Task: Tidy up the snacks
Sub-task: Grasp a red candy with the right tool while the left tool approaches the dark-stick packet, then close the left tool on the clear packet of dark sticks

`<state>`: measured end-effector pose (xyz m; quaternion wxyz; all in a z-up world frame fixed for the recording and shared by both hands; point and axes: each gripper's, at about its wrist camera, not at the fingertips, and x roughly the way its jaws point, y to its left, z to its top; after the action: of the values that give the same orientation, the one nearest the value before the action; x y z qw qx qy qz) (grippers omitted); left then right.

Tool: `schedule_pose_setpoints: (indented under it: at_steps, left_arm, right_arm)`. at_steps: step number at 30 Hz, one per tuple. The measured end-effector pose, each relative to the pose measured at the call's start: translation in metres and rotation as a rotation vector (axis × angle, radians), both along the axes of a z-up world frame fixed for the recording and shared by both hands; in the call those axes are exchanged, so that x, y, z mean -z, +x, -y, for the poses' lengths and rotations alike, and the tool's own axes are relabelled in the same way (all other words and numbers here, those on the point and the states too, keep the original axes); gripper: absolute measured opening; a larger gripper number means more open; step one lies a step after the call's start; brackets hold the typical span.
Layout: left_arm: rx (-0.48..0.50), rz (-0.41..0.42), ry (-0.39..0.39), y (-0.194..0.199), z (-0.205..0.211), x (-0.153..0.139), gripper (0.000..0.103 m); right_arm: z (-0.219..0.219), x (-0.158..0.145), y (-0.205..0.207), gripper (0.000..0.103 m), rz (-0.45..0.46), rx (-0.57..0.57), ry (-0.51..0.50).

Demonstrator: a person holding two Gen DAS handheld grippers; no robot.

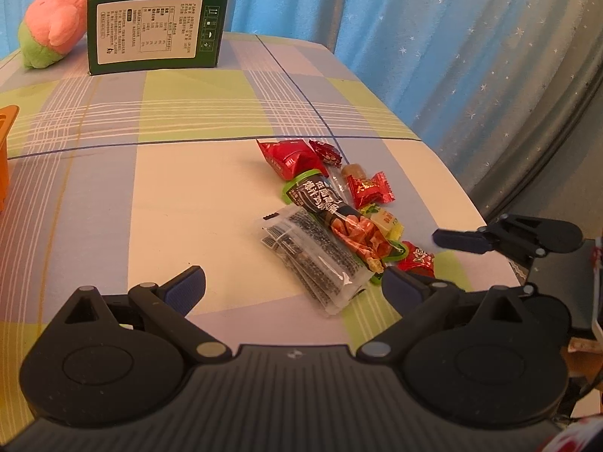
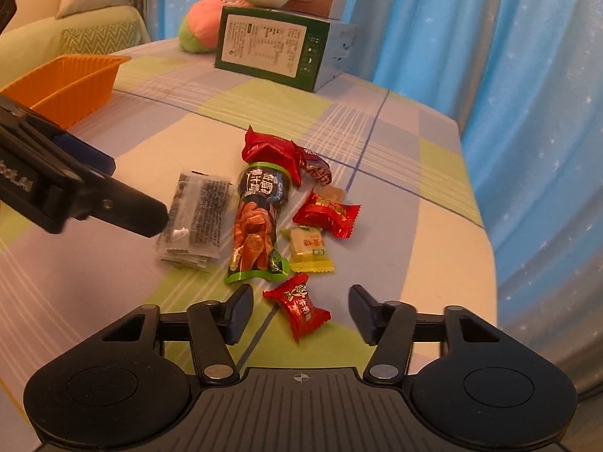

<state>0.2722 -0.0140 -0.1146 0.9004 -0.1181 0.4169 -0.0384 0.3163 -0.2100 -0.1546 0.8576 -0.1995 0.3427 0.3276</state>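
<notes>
Left wrist view: left gripper point(image 1: 292, 286) hangs nearest, jaws wide apart and empty, its right pad just beside the stacked clear sesame-bar packets point(image 1: 312, 260) that lie against the long green-ended meat snack pack point(image 1: 339, 222); closing here could catch both or shove the pile. Right wrist view: right gripper point(image 2: 300, 312) has jaws apart around the red wrapped candy point(image 2: 299, 307), pads not touching; the slick wrapper could squirt out, and the orange basket point(image 2: 68, 83) sits well apart.
</notes>
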Motion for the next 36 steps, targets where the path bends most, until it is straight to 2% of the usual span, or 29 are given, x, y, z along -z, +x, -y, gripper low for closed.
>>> schedule_pose_setpoints:
  at_steps: [3,5,9,12,17,21,29,36]
  left_arm:
    - [-0.001,-0.002,0.0,0.002,-0.001,0.002,0.099]
    - [0.001,-0.004,-0.002,0.004,0.0,0.004,0.099]
    - [0.0,-0.004,-0.008,0.009,0.006,0.009,0.097]
    - [-0.018,-0.003,-0.015,0.016,0.012,0.013,0.092]
    - [-0.058,0.002,0.02,0.032,0.023,0.019,0.073]
    - [-0.073,0.013,0.072,0.039,0.028,0.022,0.067]
    - [0.013,-0.002,0.187,0.028,0.026,0.021,0.039]
    - [0.107,0.024,0.263,0.026,0.031,0.022,0.036]
  right_arm:
    - [0.006,0.001,0.006,0.034,-0.051,0.013,0.049]
    - [0.009,0.001,0.006,0.02,-0.081,0.026,0.08]
    - [0.014,-0.002,0.0,0.018,-0.102,0.085,0.107]
    - [0.021,-0.007,-0.004,0.017,-0.098,0.146,0.135]
    - [0.027,-0.013,-0.009,0.017,-0.104,0.205,0.175]
    - [0.028,-0.014,-0.013,0.017,-0.103,0.22,0.178]
    - [0.031,-0.011,-0.016,0.017,-0.116,0.26,0.193]
    - [0.031,-0.008,-0.018,0.017,-0.14,0.281,0.21]
